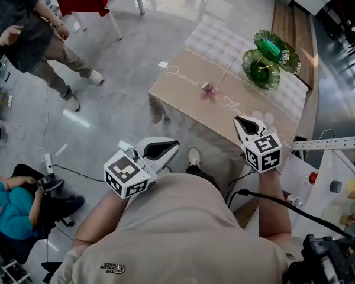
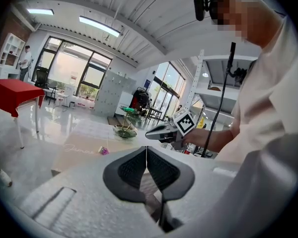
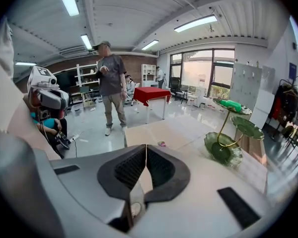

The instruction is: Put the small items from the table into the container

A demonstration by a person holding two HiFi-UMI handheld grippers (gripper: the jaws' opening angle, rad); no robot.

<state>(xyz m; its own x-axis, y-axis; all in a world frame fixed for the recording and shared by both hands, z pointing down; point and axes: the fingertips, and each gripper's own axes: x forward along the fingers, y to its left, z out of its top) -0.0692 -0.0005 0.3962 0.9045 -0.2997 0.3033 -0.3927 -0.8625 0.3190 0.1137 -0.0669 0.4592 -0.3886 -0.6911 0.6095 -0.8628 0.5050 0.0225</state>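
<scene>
Close against the holder's chest, the left gripper (image 1: pixel 170 147) sits at about 10 o'clock and the right gripper (image 1: pixel 241 122) at about 2 o'clock. Each is a smooth pale shell with a marker cube behind. On both, the dark, ribbed, rubbery fingers (image 2: pixel 131 168) are pressed together tip to tip with nothing between them; the right pair (image 3: pixel 130 168) looks the same, closed and empty.

Beyond them at 12 o'clock stands the bench (image 1: pixel 177 96), draped in a matte tan cloth with pale script, and a checked cloth on its far half. One small item (image 1: pixel 208 89), a pinkish, crinkly little lump, lies alone near the middle, well apart from either gripper.

Farther out at 1 o'clock on the bench is the container (image 1: pixel 261 71): glossy green leaf-shaped dishes on a thin gold stem. A green object (image 1: pixel 271 48) lies in the top dish; I cannot tell what it is.

My reading is that the work is barely started or nearly over: that one piece is left to lift and carry across.
</scene>
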